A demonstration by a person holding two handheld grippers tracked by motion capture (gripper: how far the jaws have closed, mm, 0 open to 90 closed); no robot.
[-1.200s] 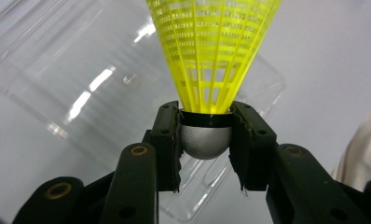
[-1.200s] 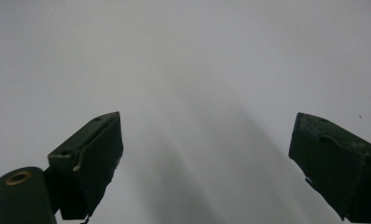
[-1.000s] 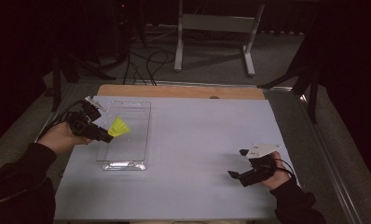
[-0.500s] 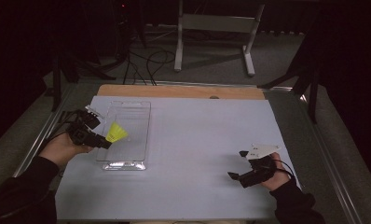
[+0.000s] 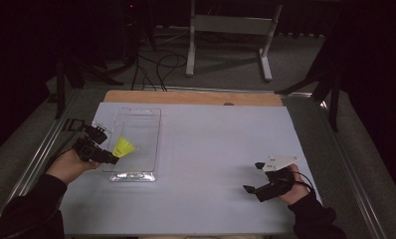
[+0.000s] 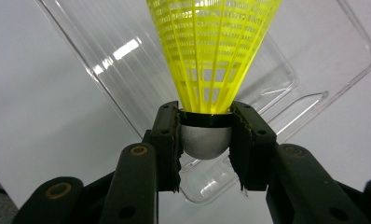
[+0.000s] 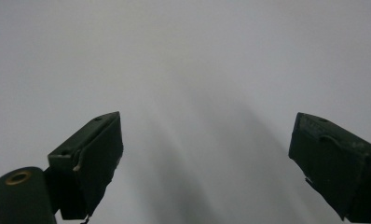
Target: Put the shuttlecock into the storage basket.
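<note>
A yellow plastic shuttlecock (image 5: 123,147) with a grey rounded cork (image 6: 205,140) is held over the near left part of a clear plastic tray (image 5: 136,124). My left gripper (image 5: 111,157) is shut on the cork, and the yellow skirt (image 6: 211,51) points away from the jaws toward the tray (image 6: 314,60). At the table's right, close to the front edge, my right gripper (image 5: 251,178) rests low over the white surface. Its jaws stand wide apart with nothing between them in the right gripper view (image 7: 207,158).
The white table top (image 5: 221,144) has a wooden strip (image 5: 191,97) along its far edge and metal rails at both sides. A stand's legs (image 5: 226,50) and cables lie on the floor behind the table.
My left hand has come down and nearer, bringing the shuttlecock from the tray's middle left to its near left part. The right hand has stayed where it was.
</note>
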